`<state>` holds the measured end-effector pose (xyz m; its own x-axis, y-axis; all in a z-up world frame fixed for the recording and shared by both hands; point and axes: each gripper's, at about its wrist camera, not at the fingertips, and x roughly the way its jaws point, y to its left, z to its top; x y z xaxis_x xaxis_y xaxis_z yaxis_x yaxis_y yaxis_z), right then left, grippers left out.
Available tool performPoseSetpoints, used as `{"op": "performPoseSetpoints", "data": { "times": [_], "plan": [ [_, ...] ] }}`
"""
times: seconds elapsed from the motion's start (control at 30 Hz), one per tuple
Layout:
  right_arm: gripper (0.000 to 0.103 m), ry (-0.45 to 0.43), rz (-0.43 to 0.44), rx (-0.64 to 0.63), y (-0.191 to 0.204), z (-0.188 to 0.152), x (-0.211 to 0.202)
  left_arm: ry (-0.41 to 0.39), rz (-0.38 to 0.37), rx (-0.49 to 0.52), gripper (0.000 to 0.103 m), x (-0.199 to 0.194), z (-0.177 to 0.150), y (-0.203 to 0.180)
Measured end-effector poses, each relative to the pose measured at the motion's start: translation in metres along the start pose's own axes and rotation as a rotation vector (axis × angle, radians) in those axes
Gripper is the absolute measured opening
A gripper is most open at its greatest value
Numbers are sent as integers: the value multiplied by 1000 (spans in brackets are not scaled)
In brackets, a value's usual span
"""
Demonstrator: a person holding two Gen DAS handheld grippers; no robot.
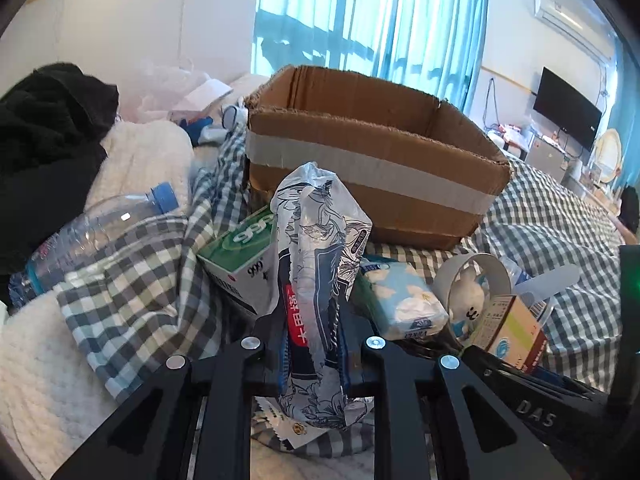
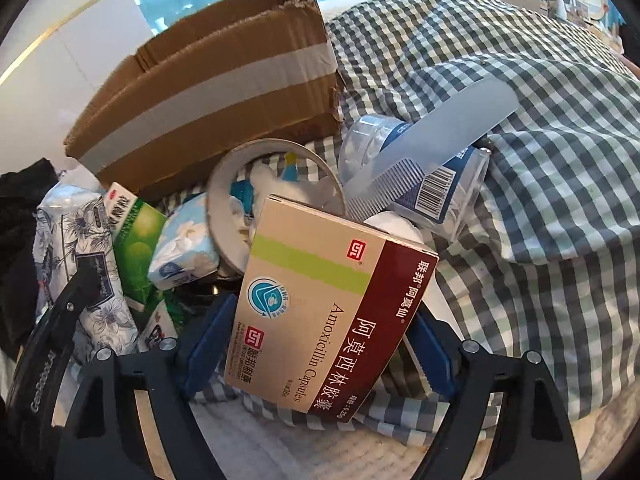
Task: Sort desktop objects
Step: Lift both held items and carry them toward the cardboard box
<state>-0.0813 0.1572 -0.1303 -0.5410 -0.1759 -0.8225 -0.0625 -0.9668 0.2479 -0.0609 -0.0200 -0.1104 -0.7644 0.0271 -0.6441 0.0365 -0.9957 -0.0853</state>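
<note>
My left gripper point(image 1: 316, 320) is shut on a crumpled soft pack with a blue floral print point(image 1: 320, 240), which stands upright between its fingers. In the right wrist view, my right gripper point(image 2: 322, 306) straddles a tan and dark red amoxicillin box point(image 2: 320, 312) that leans on the pile. Its left blue pad point(image 2: 208, 340) is at the box's edge, and a narrow gap shows at the right pad point(image 2: 434, 352). An open cardboard box point(image 1: 360, 152) with a grey tape band stands just behind the pile.
On the checked cloth point(image 2: 560, 160) lie a green 999 box point(image 1: 240, 248), a light blue tissue pack point(image 1: 404, 300), a tape roll point(image 2: 224, 208), a grey comb point(image 2: 432, 136) and a clear jar point(image 2: 436, 192). A water bottle point(image 1: 92, 232) and dark clothing point(image 1: 48, 120) lie to the left.
</note>
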Motion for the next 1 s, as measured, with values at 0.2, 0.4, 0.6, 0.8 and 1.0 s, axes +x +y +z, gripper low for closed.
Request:
{"op": "performPoseSetpoints", "data": {
  "times": [0.2,0.4,0.6,0.8,1.0],
  "plan": [
    [82,-40,19,-5,-3,-12,-27,-47,19,14,18,-15,-1,-3],
    [82,-77,42,8,-10,-21,-52,-74,5,28,18,-33,-6,-1],
    [82,-134,63,-20,-3,-29,-83,-134,29,37,18,-58,-8,-3],
    [82,-195,96,-44,2,-28,-113,-213,28,56,18,-83,-3,-8],
    [82,-242,108,-92,12,-17,-128,-210,-8,24,18,-91,7,-6]
  ]
}}
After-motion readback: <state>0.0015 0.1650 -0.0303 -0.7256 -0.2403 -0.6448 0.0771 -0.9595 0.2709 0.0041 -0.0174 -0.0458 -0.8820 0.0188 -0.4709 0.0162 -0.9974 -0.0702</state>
